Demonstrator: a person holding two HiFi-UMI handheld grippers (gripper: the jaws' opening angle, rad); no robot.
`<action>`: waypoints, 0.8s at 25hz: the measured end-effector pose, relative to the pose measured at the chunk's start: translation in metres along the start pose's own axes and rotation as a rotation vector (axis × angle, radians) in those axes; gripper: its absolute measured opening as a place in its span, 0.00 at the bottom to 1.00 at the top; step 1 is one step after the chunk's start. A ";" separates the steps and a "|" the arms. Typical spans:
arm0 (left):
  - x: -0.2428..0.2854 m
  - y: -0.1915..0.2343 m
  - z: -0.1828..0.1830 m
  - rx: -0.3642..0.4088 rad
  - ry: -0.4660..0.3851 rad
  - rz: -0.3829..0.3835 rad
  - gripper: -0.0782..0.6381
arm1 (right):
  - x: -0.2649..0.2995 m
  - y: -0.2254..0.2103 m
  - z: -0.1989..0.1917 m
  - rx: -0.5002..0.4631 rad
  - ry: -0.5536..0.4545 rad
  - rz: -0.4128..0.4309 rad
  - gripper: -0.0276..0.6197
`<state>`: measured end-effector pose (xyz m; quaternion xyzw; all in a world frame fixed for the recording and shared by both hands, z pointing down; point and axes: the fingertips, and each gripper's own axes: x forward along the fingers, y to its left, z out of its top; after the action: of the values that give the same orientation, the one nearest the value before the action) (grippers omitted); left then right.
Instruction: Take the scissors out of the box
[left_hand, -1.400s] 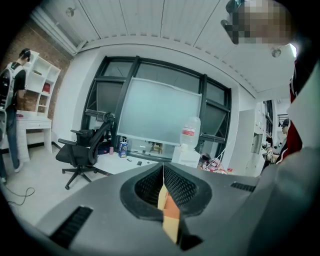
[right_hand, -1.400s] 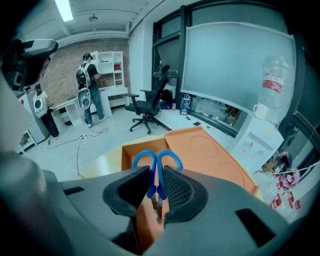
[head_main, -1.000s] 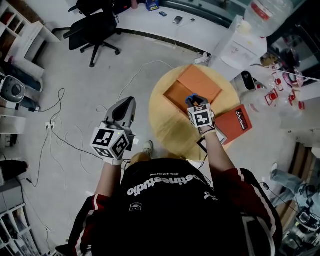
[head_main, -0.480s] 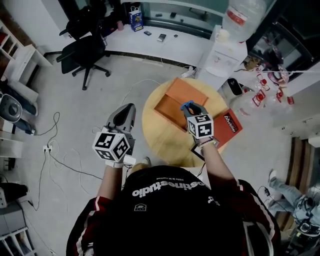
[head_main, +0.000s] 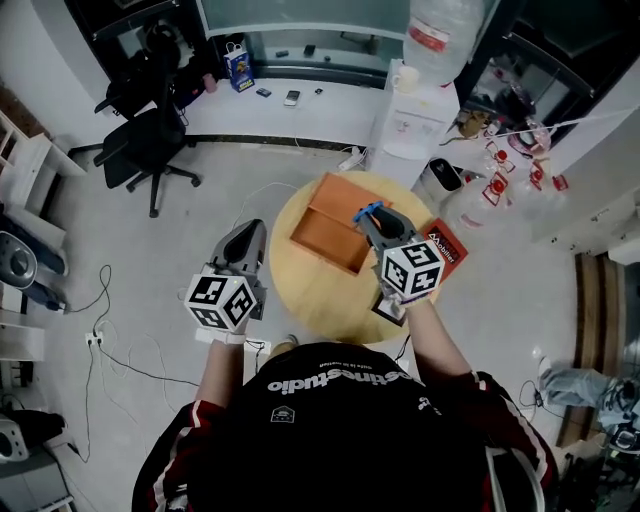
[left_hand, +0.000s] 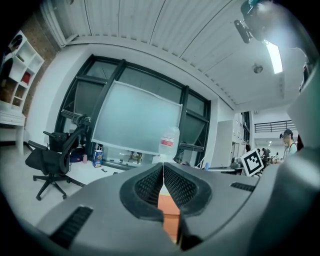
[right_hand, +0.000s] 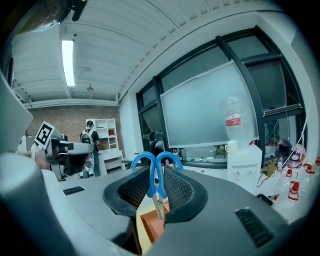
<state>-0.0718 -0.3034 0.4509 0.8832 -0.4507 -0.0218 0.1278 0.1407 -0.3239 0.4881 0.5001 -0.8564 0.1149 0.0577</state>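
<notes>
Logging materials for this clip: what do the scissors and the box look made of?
Scissors: glossy blue plastic handles, bare grey metal blades, held in the right gripper. Box: matte orange walls, probably cardboard or wood.

Scissors (head_main: 369, 208) blades mostly under right claw (head_main: 376, 216)

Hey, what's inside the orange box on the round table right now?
Only bare orange floor shows inside the orange box in the head view. The scissors are clamped in the right tongs, over its right edge. The part under those tongs is covered.
</notes>
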 end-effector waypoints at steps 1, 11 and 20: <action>0.002 -0.001 0.001 0.003 -0.001 -0.004 0.13 | -0.004 0.000 0.008 0.000 -0.025 0.005 0.22; 0.009 -0.007 0.019 0.043 -0.014 -0.037 0.13 | -0.021 0.007 0.067 -0.004 -0.195 0.016 0.22; 0.002 0.000 0.038 0.061 -0.039 -0.018 0.13 | -0.024 0.021 0.094 -0.025 -0.234 0.031 0.22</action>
<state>-0.0767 -0.3132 0.4140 0.8900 -0.4458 -0.0266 0.0917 0.1357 -0.3181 0.3891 0.4962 -0.8662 0.0459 -0.0379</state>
